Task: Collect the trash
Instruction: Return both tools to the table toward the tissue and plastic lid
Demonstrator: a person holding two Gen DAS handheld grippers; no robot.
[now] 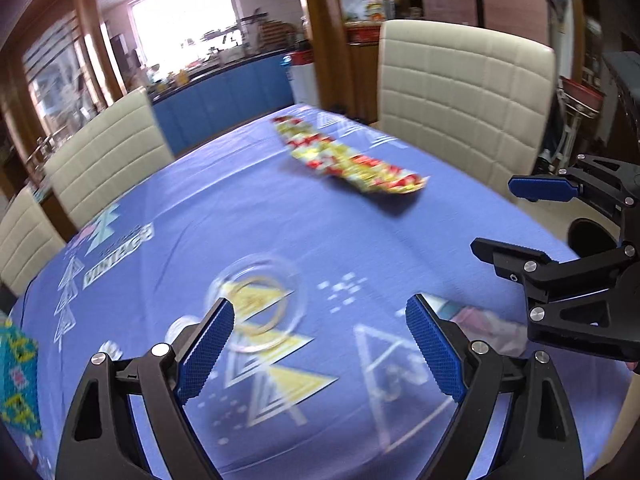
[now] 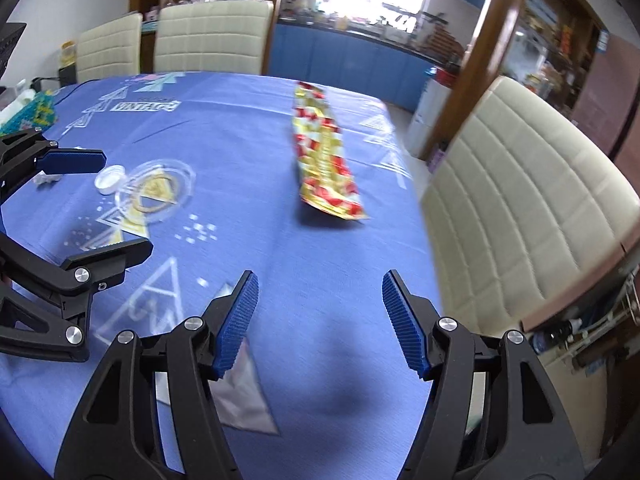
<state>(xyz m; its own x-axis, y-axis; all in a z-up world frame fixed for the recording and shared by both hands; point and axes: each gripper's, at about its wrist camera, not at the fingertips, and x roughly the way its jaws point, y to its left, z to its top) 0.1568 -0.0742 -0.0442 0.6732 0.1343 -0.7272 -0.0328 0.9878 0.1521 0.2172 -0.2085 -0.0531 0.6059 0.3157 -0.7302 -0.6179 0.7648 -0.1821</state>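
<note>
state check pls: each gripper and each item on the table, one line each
left gripper: open, empty, above the table
right gripper: open, empty, above the table
snack wrapper: flat on the blue tablecloth, untouched
clear round lid: flat on the cloth
small white cap: on the cloth beside the clear lid

Glossy crinkly foil-looking wrapper near the table's far edge on a matt blue woven tablecloth, clear shiny plastic lid toward its left edge, chairs in cream quilted leather-look padding, and the grippers' matt black plastic with ribbed blue pads and shiny metal screws.
</note>
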